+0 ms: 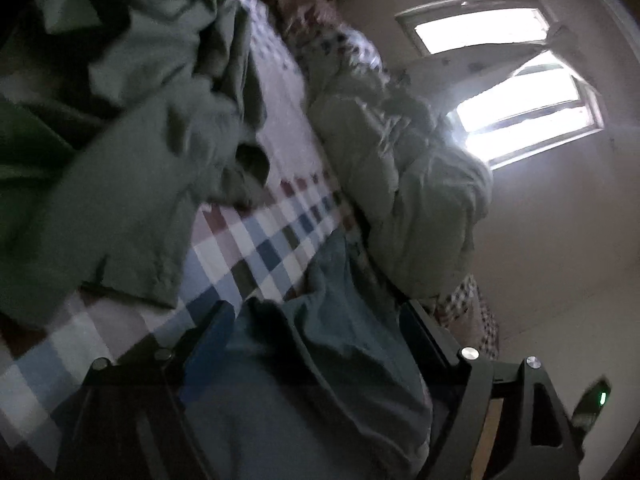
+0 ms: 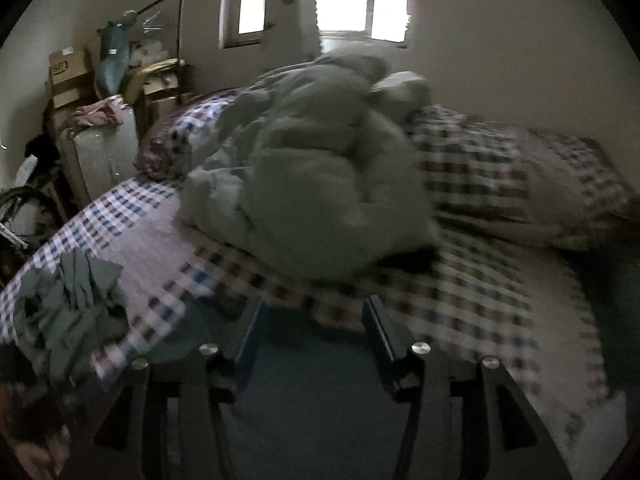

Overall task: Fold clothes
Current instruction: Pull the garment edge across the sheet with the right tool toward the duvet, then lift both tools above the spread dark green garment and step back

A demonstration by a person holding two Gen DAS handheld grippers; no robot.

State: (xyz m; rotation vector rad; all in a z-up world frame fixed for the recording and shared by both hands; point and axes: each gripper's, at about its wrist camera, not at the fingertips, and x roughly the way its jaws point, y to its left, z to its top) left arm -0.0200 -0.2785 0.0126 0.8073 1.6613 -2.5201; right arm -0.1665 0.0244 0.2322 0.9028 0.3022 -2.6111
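Both views are smeared by motion blur. In the left wrist view, the green garment point(image 1: 120, 128) runs off the edge at nine o'clock, and the blue garment point(image 1: 304, 360) off at six. In the right wrist view, the checked bedsheet point(image 2: 460, 296) blurs at three o'clock.

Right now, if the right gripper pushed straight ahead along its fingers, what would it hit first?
Most likely the blue garment lying between the right gripper's open fingers, then the checked bedsheet. The pale green quilt lies beyond; blur makes depth uncertain.
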